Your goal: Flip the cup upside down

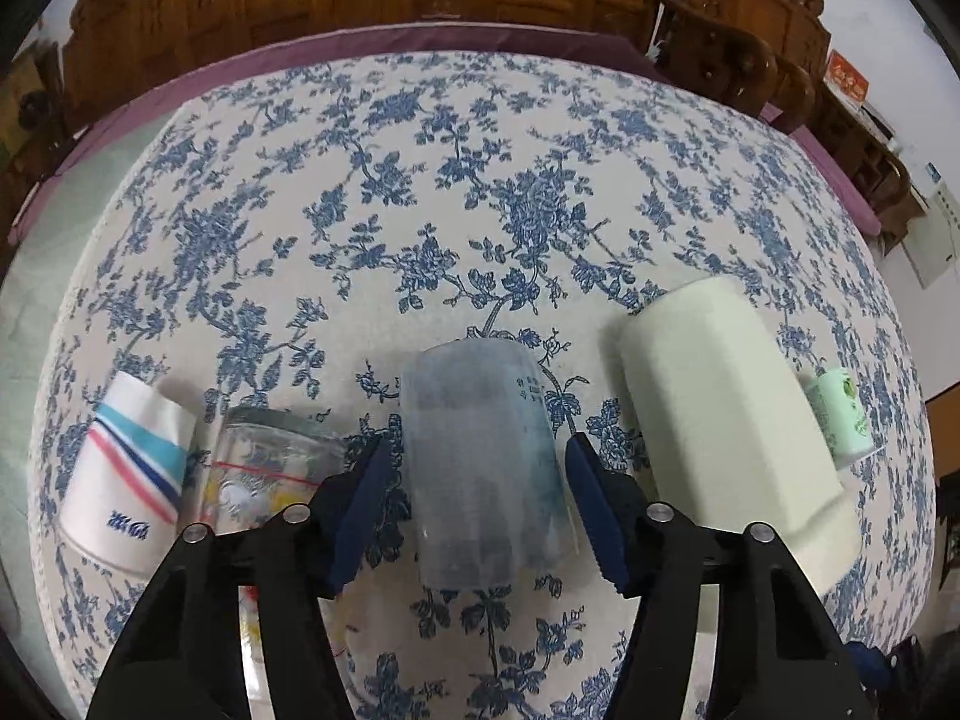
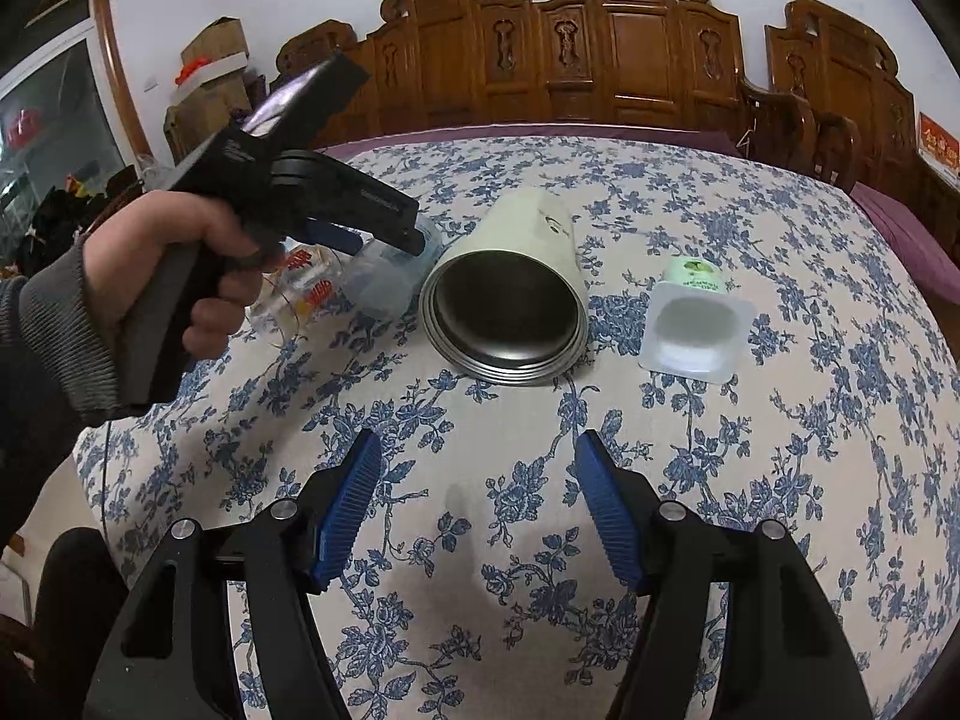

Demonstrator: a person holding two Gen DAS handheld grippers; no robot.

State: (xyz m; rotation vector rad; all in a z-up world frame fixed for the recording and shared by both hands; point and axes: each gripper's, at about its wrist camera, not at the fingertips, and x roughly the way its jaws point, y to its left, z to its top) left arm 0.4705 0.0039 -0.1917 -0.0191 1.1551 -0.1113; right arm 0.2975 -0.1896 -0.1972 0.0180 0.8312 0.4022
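A frosted translucent cup (image 1: 483,468) lies on its side on the flowered tablecloth, base pointing away, mouth toward the camera. My left gripper (image 1: 477,483) is open, its blue pads on either side of the cup with small gaps. In the right wrist view the left gripper (image 2: 372,237) shows at the left, held by a hand, over the translucent cup (image 2: 390,282). My right gripper (image 2: 477,498) is open and empty above bare cloth near the table's front.
A cream steel-lined tumbler (image 1: 732,414) (image 2: 510,300) lies on its side right of the cup. A small green yogurt pot (image 1: 840,414) (image 2: 696,324) lies further right. A glass jar (image 1: 270,462) and a striped paper cup (image 1: 129,474) lie to the left. Carved wooden chairs (image 2: 600,48) stand behind the table.
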